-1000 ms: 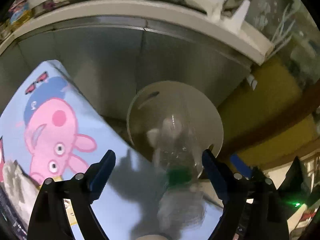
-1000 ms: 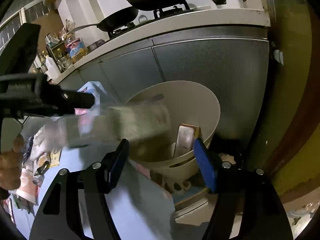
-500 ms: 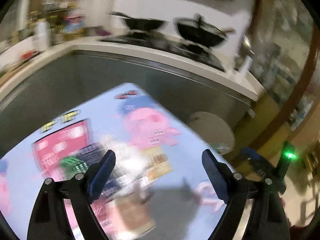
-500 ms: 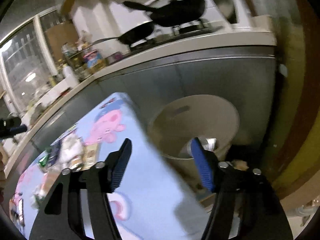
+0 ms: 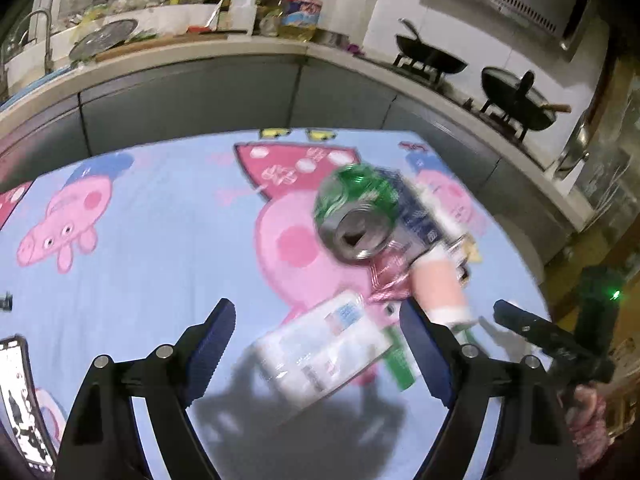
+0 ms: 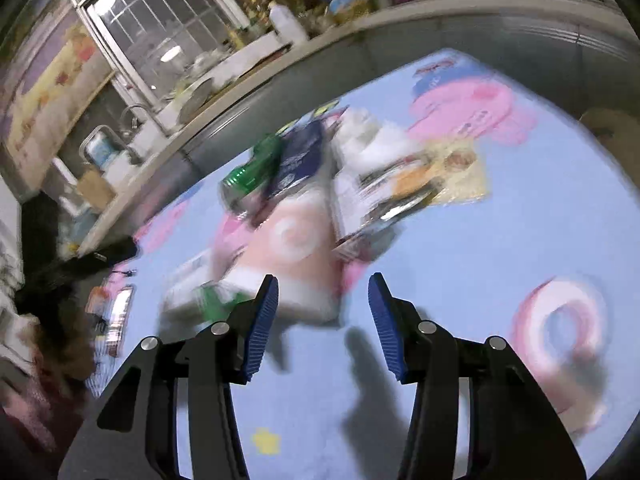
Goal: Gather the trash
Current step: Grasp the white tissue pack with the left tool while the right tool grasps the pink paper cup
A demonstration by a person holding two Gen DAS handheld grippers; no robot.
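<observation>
The trash lies in a loose heap on a light blue tablecloth [image 5: 160, 240] printed with pink cartoon pigs. At the heap's far side a crushed green can [image 5: 356, 212] lies tipped with its silver end facing the left wrist camera, and a dark blue wrapper [image 5: 416, 220] rests against its right side. Nearer, a pale pink cup [image 5: 438, 288] lies on its side next to crinkled pink foil [image 5: 386, 280], and a clear white-labelled package [image 5: 324, 350] sits closest, just ahead of the left gripper [image 5: 316, 344]. That gripper's blue-padded jaws stand wide apart with nothing between them. The right gripper [image 6: 322, 320] is likewise spread and empty, poised just short of the pink cup [image 6: 292, 256]; its view is motion-blurred, though the green can [image 6: 252, 172] and a yellowish printed packet [image 6: 432, 180] can be made out. Beyond the table runs a grey-fronted kitchen counter [image 5: 192, 92] with two black woks [image 5: 432, 62] on the stove at far right.
</observation>
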